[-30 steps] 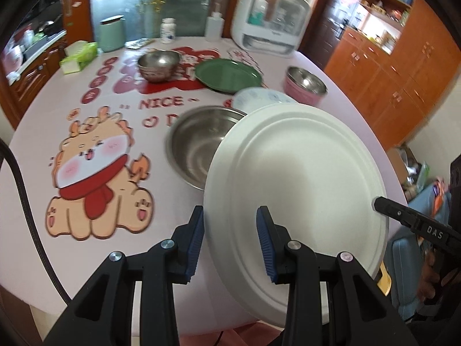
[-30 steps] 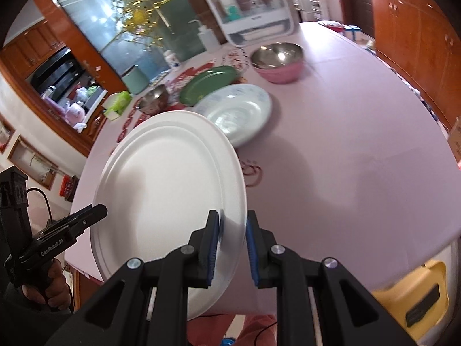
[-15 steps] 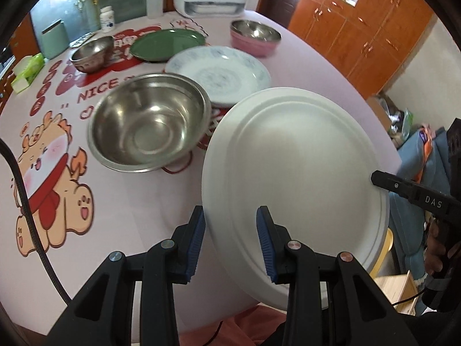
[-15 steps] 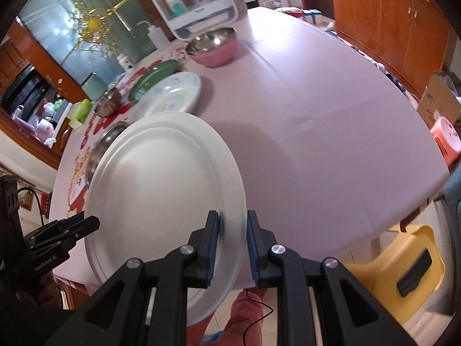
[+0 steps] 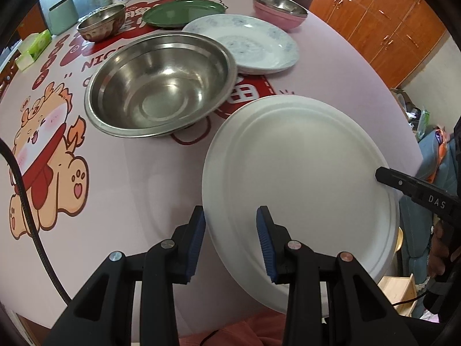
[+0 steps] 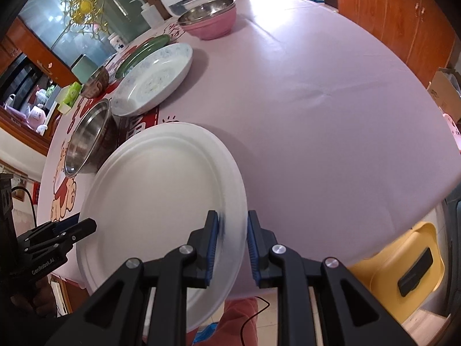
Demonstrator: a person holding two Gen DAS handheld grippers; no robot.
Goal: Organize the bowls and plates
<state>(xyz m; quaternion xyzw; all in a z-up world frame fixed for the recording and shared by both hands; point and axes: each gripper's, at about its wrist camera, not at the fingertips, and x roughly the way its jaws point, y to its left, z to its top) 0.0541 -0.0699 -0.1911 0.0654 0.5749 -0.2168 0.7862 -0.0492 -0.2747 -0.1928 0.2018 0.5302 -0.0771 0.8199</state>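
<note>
Both tongs clamped the white plate's rim: left tongs [image 5: 230,242] on one side, right tongs [image 6: 229,245] on the opposite. White plate [image 5: 302,178] was tilted over the bench's [image 6: 317,101] near edge, just beside the steel bowl [image 5: 158,86].

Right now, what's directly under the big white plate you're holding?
Beneath the white plate is the pink tablecloth near the table's edge; the plate's near part overhangs it. The steel bowl stands beside it, not underneath. Whatever lies on the cloth under the plate's middle is covered.
</note>
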